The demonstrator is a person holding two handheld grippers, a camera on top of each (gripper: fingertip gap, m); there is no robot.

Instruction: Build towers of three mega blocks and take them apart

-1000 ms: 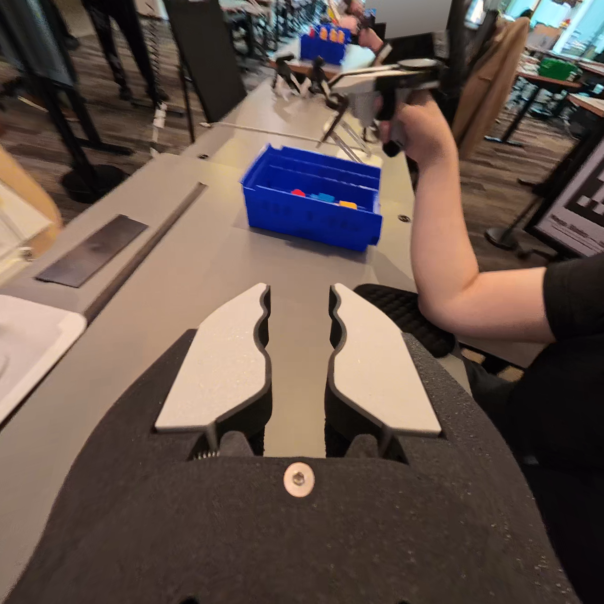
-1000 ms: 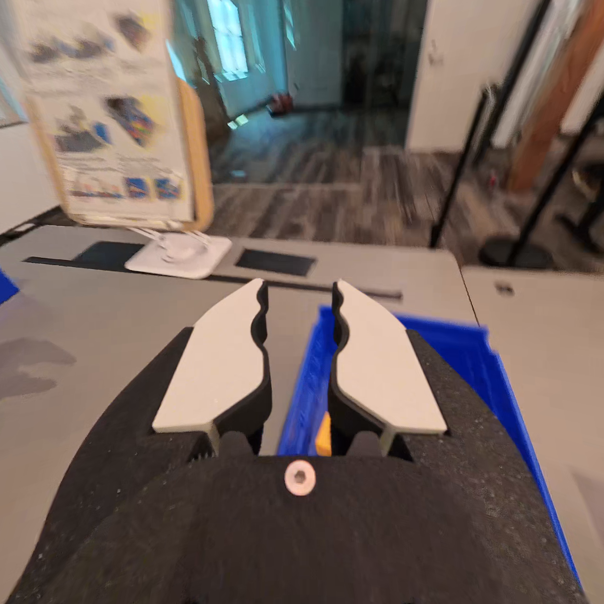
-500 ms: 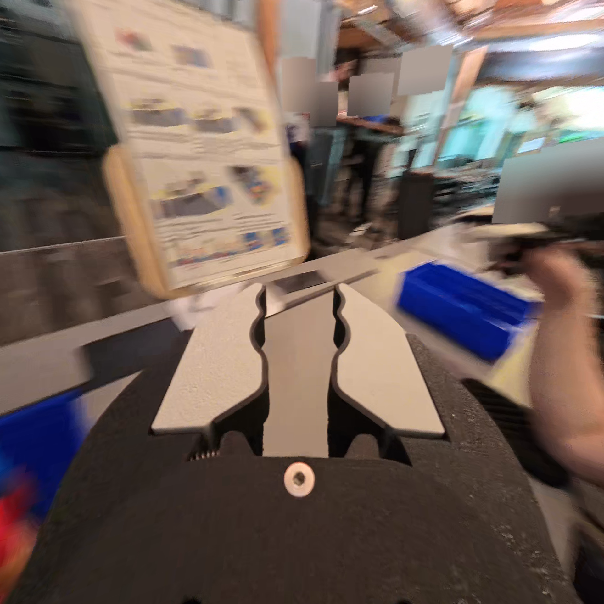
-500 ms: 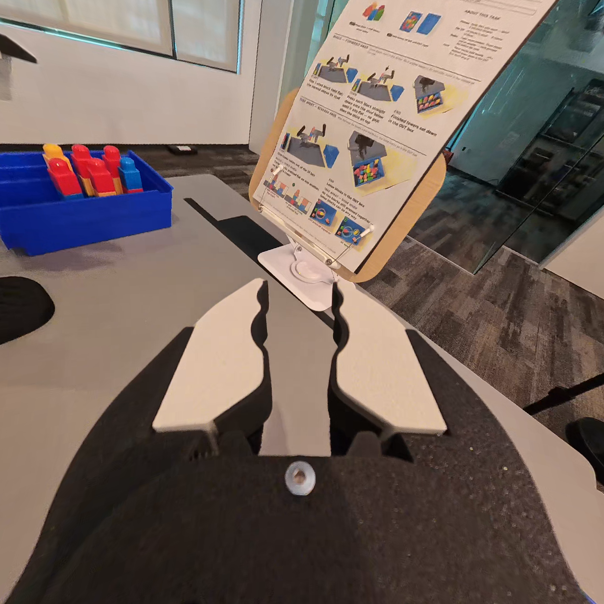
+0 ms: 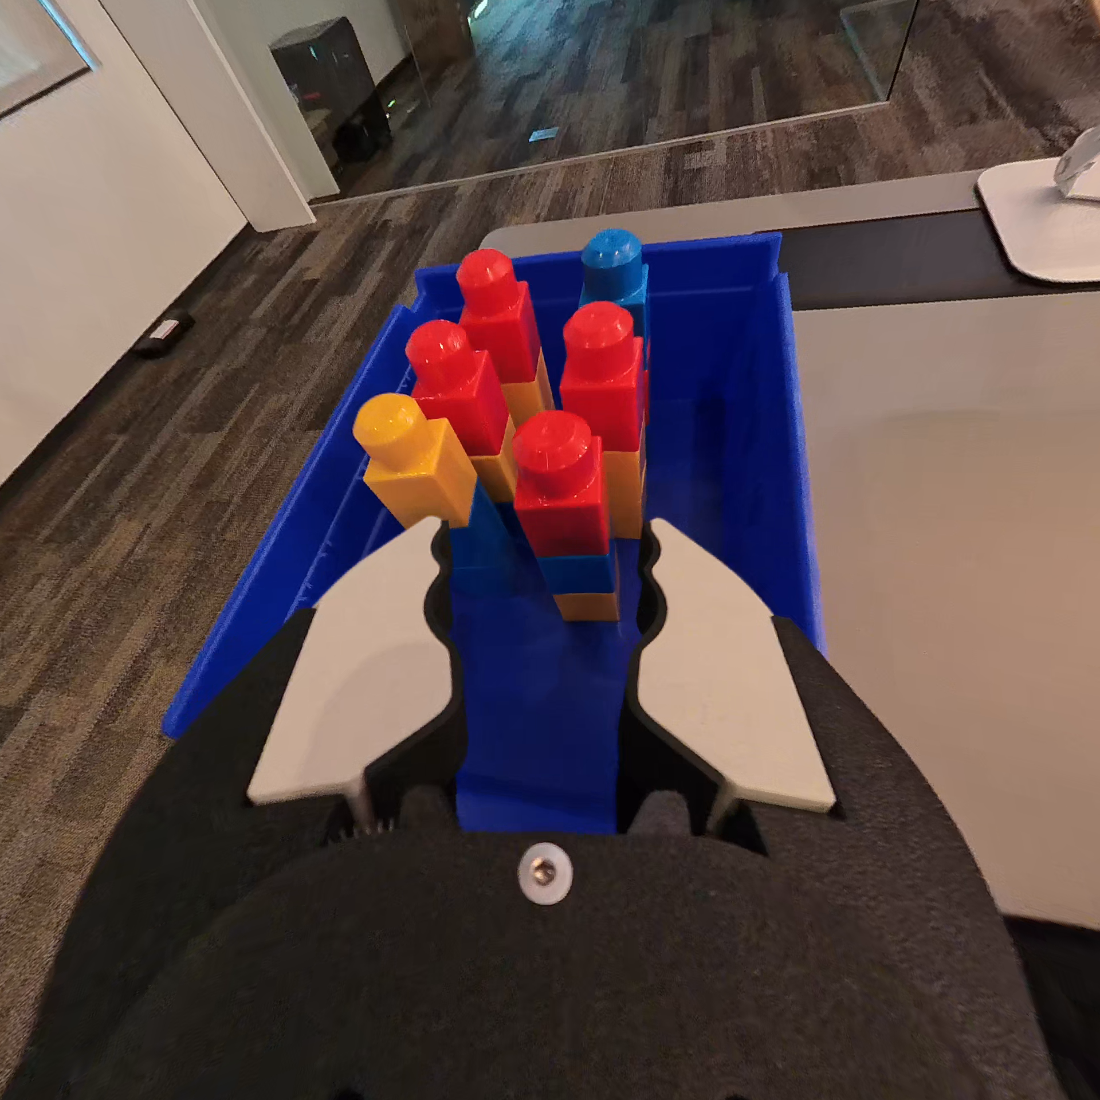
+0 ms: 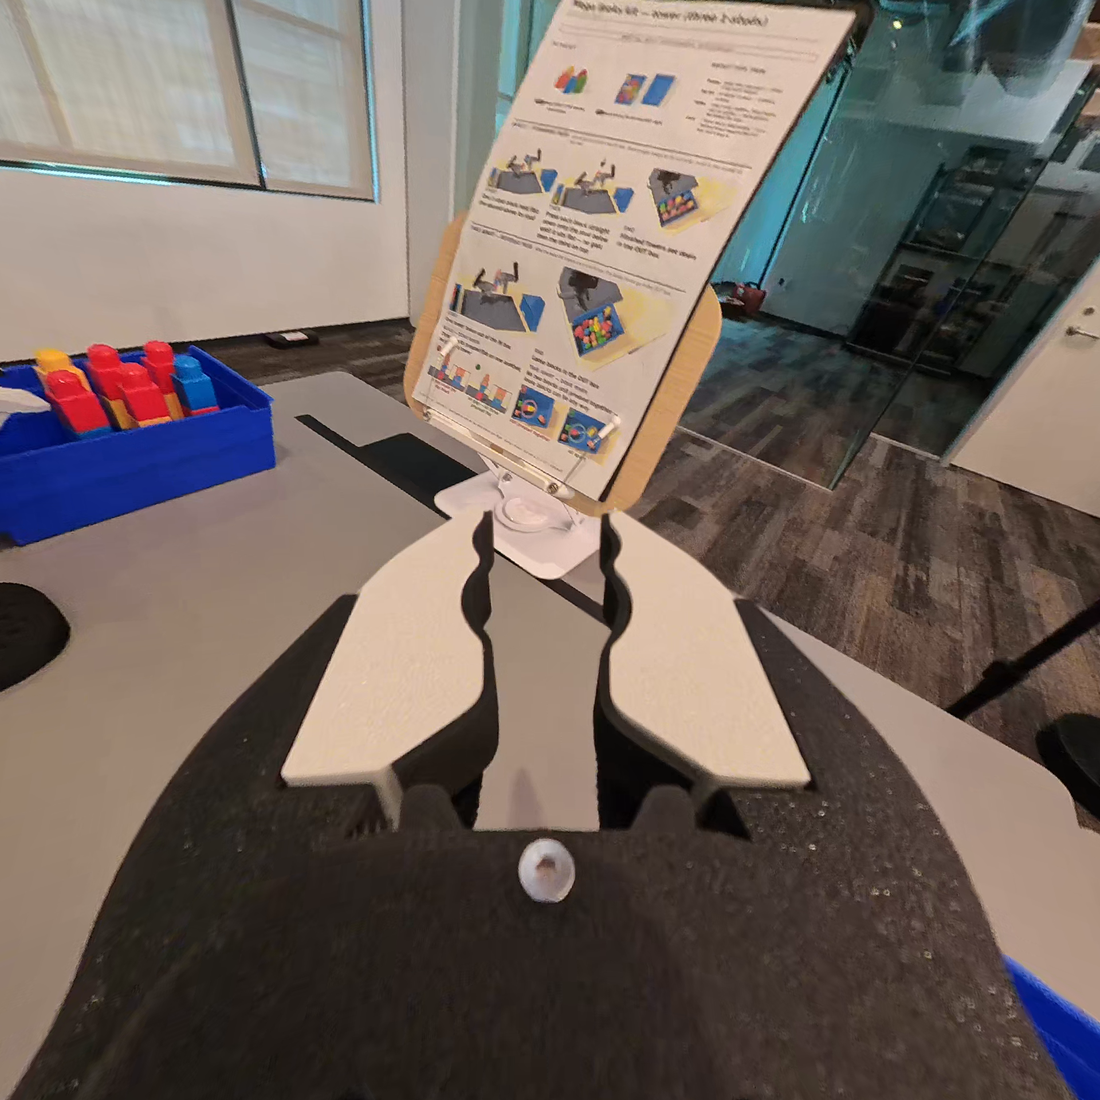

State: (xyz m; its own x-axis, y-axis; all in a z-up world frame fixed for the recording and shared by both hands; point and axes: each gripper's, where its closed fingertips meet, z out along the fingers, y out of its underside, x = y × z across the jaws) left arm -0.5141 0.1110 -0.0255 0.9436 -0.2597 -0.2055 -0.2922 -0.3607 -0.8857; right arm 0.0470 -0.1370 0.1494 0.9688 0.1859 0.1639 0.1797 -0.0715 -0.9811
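The grey surface (image 6: pixel 178 595) runs wide under both grippers, with dark wood-look floor beyond its edges. Toward its far right side an instruction sheet on a wooden board (image 6: pixel 595 268) leans back on a white stand (image 6: pixel 536 536), next to a black strip set into the surface.

At the far left corner sits a blue bin (image 5: pixel 768 476), seen from above in the left wrist view and from the side in the right wrist view. Six towers of mega blocks (image 5: pixel 536 416) stand upright in the left and far part of the bin, packed close together; the bin's right part and near end are bare. Four towers have red tops, one a yellow top (image 5: pixel 411 458) at the near left, and one a blue top (image 5: pixel 613 268) at the far end. The nearest tower (image 5: pixel 565 506) is red over blue over yellow.

The left gripper (image 5: pixel 538 530) hangs over the near end of the bin, jaws wide apart and holding nothing, its tips on either side of the nearest tower without touching it.

The right gripper (image 6: pixel 544 524) is above the surface, well apart from the bin, jaws parted with nothing between them.
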